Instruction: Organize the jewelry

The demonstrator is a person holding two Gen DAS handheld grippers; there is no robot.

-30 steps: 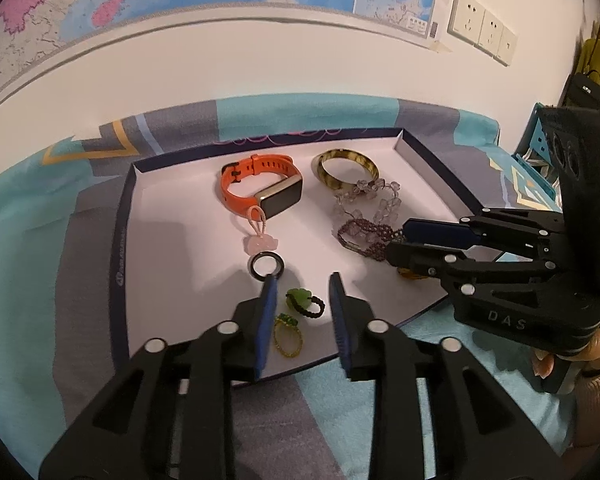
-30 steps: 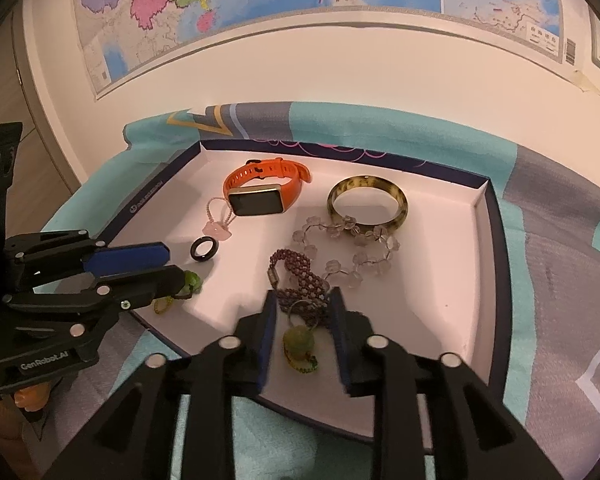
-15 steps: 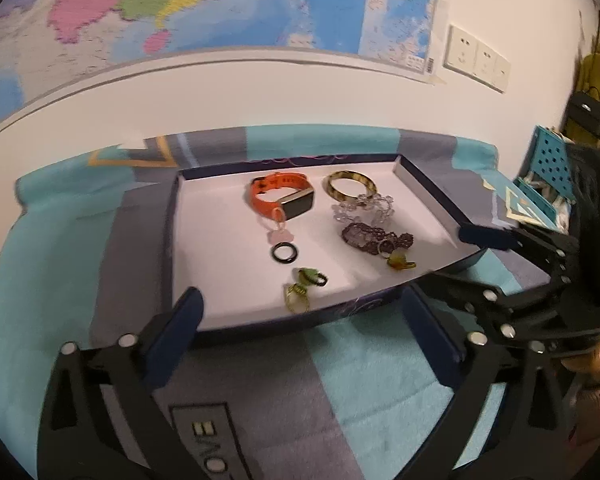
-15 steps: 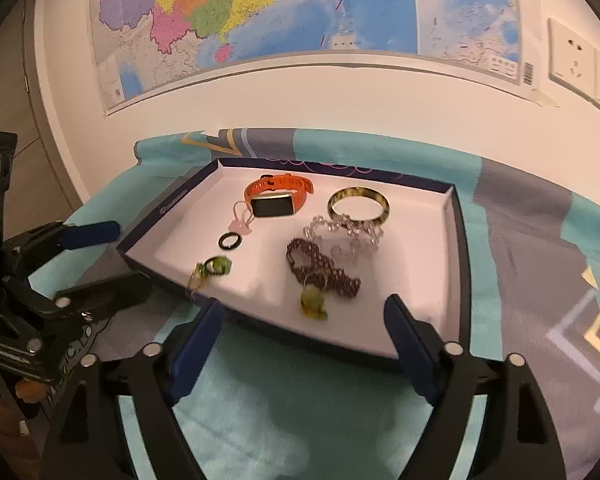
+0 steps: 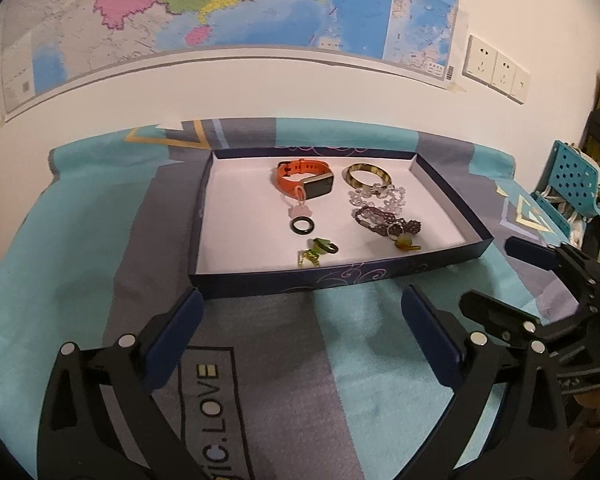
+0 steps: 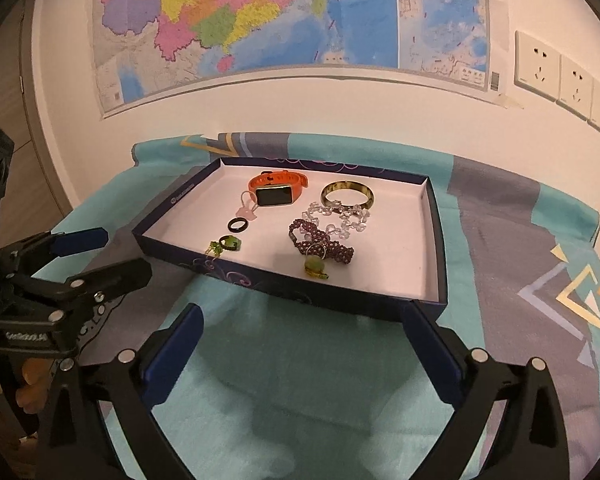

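We hold our left gripper [image 5: 300, 334] and right gripper [image 6: 300, 350] spread wide and empty above the cloth [image 5: 360, 380], near the tray [image 5: 340, 278]. Inside it lie the orange watch [image 5: 306, 176], bangle [image 5: 367, 173] and 2 bead bracelets [image 5: 384, 210].

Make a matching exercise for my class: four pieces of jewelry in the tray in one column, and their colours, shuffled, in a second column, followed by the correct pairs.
Column one:
1. watch
2. plain ring
3. bangle
4. woven bead bracelet

Column two:
A. black
B. dark purple
C. orange strap
D. mottled yellow-brown

All four lie inside the tray.

Pairs: 1-C, 2-A, 3-D, 4-B
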